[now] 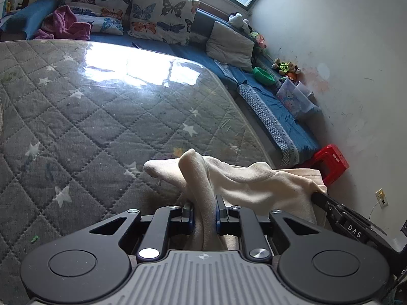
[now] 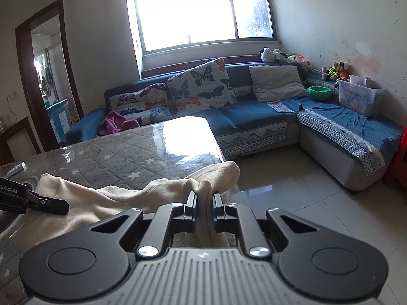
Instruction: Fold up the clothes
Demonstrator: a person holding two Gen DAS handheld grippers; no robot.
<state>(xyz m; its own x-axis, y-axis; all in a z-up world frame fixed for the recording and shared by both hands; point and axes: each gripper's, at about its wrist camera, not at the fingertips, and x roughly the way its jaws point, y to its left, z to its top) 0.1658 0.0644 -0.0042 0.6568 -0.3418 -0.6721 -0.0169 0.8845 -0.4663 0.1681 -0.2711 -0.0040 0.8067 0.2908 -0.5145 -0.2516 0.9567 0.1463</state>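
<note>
Left claw (image 1: 204, 212): fingers pinched on a bunched fold of the cream garment (image 1: 249, 180), cloth standing up between the blue-edged pads and spilling forward toward 12 o'clock. Right claw (image 2: 203, 203): likewise clamped on a gathered ridge of the same garment (image 2: 106, 200), fabric squeezed between the two black fingers.

Garment lies at the near edge of the tabletop (image 1: 89, 117), stretched between the two claws. In the left wrist view the right claw shows at 4 o'clock, touching the cloth's far corner. In the right wrist view the left claw comes in at 9 o'clock, its tip over the cloth. Tabletop carries a grey quilted cover with white stars under a glossy sheet; strong window glare at its far end.

Containers, right wrist view: clear plastic bin (image 2: 358, 96) at 2 o'clock on the blue sofa (image 2: 254, 117), against the wall, with a cartoon-printed side. Something pale sits in its top; contents otherwise unreadable. Green bowl (image 2: 319, 92) just beside the bin, toward the grey cushion (image 2: 277, 82); cannot tell what is in it.

Butterfly pillows (image 2: 201, 86) along the sofa back at 12 o'clock. Pink cloth (image 2: 117, 125) heaped on the sofa at 10 o'clock. Red stool (image 1: 328, 162) on the floor at 3 o'clock in the left wrist view.
</note>
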